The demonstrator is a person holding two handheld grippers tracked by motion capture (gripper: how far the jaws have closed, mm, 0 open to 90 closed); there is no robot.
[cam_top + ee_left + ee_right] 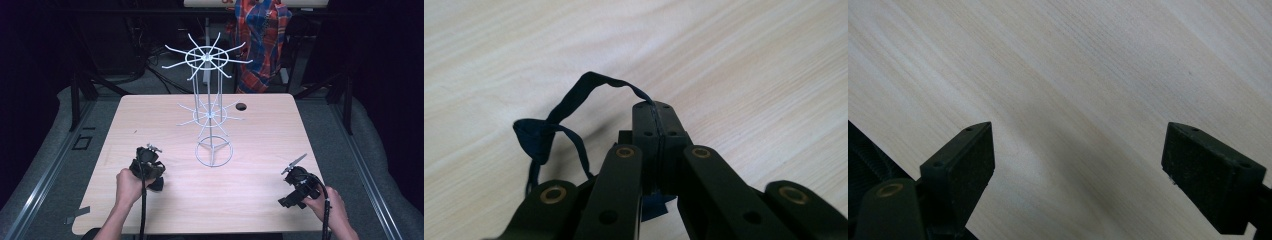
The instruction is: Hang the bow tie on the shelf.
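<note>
High view: left gripper (148,165) low over the worktop (150,115), near the ring base of the white wire rack (210,112) and to its left, gripped by the left hand (129,186). Right gripper (296,176) well off on the rack's other side, nearer the worktop's front edge, held by the right hand (334,206). Rack upright at mid-worktop, two tiers of hooked spokes above the ring foot. Plaid cloth (262,40) hanging beyond the rack, past the far edge.

Left gripper view: jaws pressed fully together, pinching a thin dark blue ribbon (569,105). Ribbon arching up and away from the closed pads in a loop, a folded knot at its far side, a strand trailing back under the gripper body, a scrap poking out below the pads. Pale wood grain beneath, loop's shadow falling on it.

Right gripper view: jaws spread wide apart, nothing between the pads (968,155), bare wood beneath.
</note>
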